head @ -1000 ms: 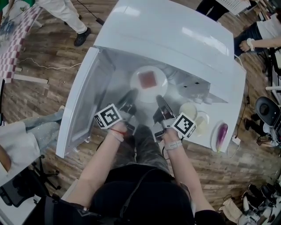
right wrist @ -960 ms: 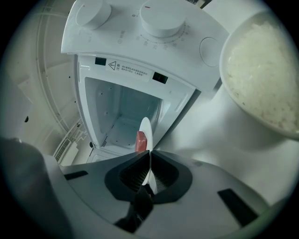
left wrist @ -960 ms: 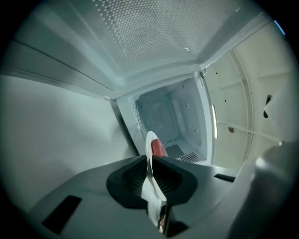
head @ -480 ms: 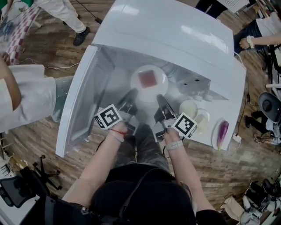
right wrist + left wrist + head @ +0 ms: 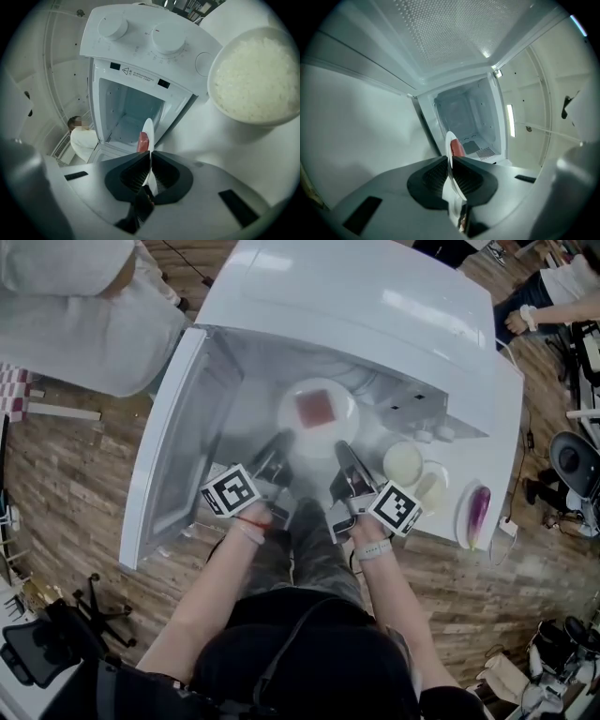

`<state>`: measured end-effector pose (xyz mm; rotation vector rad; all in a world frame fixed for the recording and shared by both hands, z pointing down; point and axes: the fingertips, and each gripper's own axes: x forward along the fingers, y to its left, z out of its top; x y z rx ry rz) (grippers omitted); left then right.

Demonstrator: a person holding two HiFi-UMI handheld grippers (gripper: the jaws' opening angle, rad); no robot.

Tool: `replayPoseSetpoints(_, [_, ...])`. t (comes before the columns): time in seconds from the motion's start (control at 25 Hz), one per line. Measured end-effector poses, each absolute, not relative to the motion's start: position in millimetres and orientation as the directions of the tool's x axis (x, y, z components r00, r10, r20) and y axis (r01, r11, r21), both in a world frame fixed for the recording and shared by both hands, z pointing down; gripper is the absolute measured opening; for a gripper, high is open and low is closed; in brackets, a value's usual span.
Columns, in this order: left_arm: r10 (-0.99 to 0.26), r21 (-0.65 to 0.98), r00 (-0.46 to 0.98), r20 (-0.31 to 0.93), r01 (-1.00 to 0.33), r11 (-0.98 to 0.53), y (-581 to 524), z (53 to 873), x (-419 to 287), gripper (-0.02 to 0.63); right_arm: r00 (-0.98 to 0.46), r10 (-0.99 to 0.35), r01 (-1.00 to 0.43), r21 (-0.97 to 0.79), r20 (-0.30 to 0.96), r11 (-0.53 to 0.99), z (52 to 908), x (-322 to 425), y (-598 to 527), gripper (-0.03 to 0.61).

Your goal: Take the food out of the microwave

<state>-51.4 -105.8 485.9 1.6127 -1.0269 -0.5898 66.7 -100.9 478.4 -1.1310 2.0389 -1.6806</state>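
The plate (image 5: 319, 418) with the red food (image 5: 317, 409) sits on the floor of the open microwave (image 5: 375, 315), held by its near rim. The left gripper (image 5: 278, 448) has just been closing and now pinches that rim between its pads, and the right gripper (image 5: 343, 454) is clamped on the rim beside it. The grasp looks complete, so the next move calls for drawing both hands back evenly, keeping the plate level as it clears the opening

Black top (image 5: 309, 667), grey trousers (image 5: 317, 554), red band (image 5: 246, 522) by the left hand (image 5: 259, 511).
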Motion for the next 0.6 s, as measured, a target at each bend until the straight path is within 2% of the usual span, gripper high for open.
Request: replayPoseSetpoints(0.6, [-0.834, 0.952, 0.531, 0.149, -0.304, -0.023, -78.4, 496.1, -44.8, 0.038, -0.631, -0.723, -0.396, -0.918, 0.281, -0.012, 486.3, 73.1, -69.9, 0.029])
